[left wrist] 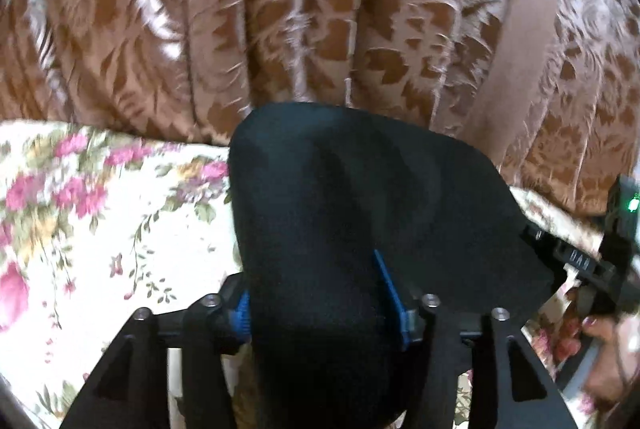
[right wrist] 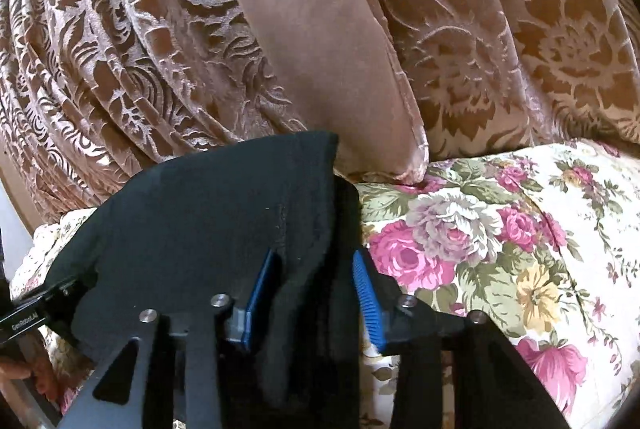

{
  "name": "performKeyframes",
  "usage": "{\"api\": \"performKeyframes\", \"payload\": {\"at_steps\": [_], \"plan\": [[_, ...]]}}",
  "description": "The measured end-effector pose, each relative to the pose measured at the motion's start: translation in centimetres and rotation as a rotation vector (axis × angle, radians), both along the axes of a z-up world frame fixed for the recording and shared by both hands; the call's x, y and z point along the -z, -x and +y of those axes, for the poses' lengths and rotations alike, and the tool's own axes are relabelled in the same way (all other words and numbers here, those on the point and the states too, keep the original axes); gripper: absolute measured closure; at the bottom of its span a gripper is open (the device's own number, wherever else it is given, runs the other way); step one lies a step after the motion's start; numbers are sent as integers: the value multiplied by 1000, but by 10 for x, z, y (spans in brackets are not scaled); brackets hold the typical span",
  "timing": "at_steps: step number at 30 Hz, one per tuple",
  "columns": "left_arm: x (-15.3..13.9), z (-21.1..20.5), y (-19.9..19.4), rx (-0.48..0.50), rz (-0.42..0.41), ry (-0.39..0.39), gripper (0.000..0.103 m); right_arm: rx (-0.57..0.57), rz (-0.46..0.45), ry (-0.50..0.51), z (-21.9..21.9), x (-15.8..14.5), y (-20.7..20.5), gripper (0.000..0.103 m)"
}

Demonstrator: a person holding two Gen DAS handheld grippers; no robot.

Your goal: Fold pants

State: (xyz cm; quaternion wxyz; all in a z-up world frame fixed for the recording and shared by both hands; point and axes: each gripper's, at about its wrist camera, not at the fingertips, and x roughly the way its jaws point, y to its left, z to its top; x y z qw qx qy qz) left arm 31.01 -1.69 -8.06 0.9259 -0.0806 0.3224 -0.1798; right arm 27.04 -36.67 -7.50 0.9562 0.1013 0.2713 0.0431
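1. We see the pants (left wrist: 340, 197), dark, bunched between the blue pads of the left claw (left wrist: 320, 293); cloth fills the gap, spills over the near side and runs out ahead.
2. Left claw state: the left pad (left wrist: 240, 313) sits against the cloth, the right pad (left wrist: 390, 289) stands partly clear at its tip. We cannot tell if it is clamped or loose.
3. In the right wrist view, the right claw (right wrist: 316, 293) has a thick fold of the pants (right wrist: 200, 213) between its pads, both pads against the cloth. We read it as gripping the pants.
4. The pants are stretched between the two claws, above a floral sheet (right wrist: 500, 229) on what looks like a bed.
5. Long axis: it runs roughly side to side, claw to claw. The free edge points away from both cameras, toward the brown curtain (left wrist: 280, 9).
6. The far corner of the pants in the right view ends near a plain brown band (right wrist: 312, 49) in the curtain.
7. The other claw's body shows at the right edge of the left view and the left edge of the right view, with a hand (left wrist: 592, 341) on it.
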Motion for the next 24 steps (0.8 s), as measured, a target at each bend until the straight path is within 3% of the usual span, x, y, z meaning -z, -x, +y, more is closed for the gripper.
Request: {"api": "performKeyframes", "payload": {"at_steps": [5, 13, 24], "plan": [[8, 6, 3, -25, 28, 22, 33, 32, 50, -23, -7, 8, -4, 44], [6, -1, 31, -79, 20, -23, 30, 81, 56, 122, 14, -1, 10, 44], [4, -10, 45, -108, 7, -87, 30, 91, 74, 134, 18, -3, 26, 44]]}}
